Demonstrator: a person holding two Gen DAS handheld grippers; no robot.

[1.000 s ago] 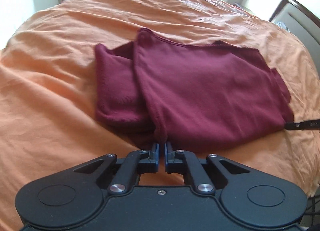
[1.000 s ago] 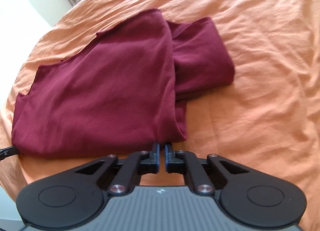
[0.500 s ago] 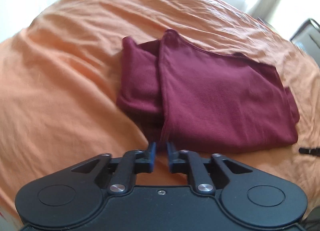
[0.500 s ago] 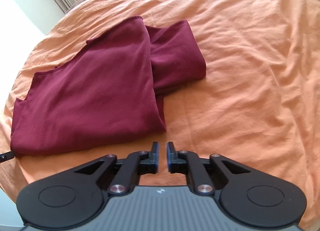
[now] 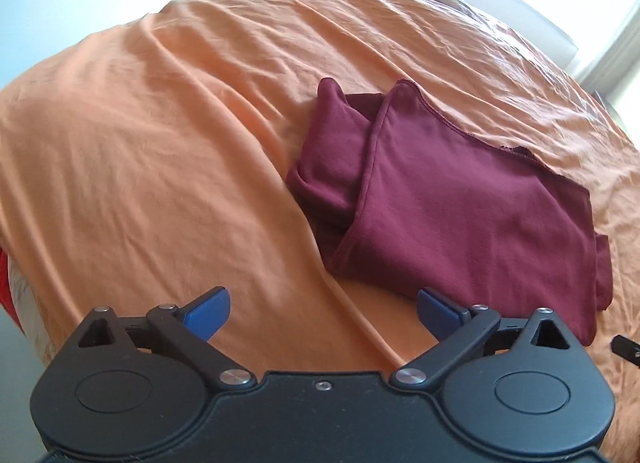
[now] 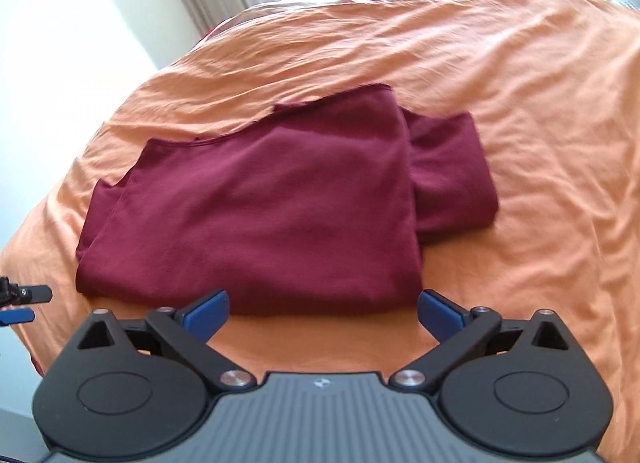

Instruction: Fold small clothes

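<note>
The folded maroon garment (image 5: 460, 215) lay on the bed's orange sheet (image 5: 160, 135). The left hand-held gripper (image 5: 322, 311) and the right hand-held gripper (image 6: 322, 309) both hung released, jaws spread wide, just short of its near edge, touching nothing

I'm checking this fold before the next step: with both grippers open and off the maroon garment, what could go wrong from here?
1. The maroon garment is folded unevenly: a folded part sticks out past the top layer, so another fold may come out lopsided.
2. The orange bedsheet is wrinkled and soft; the right gripper or left gripper might pinch the sheet along with the garment edge.
</note>
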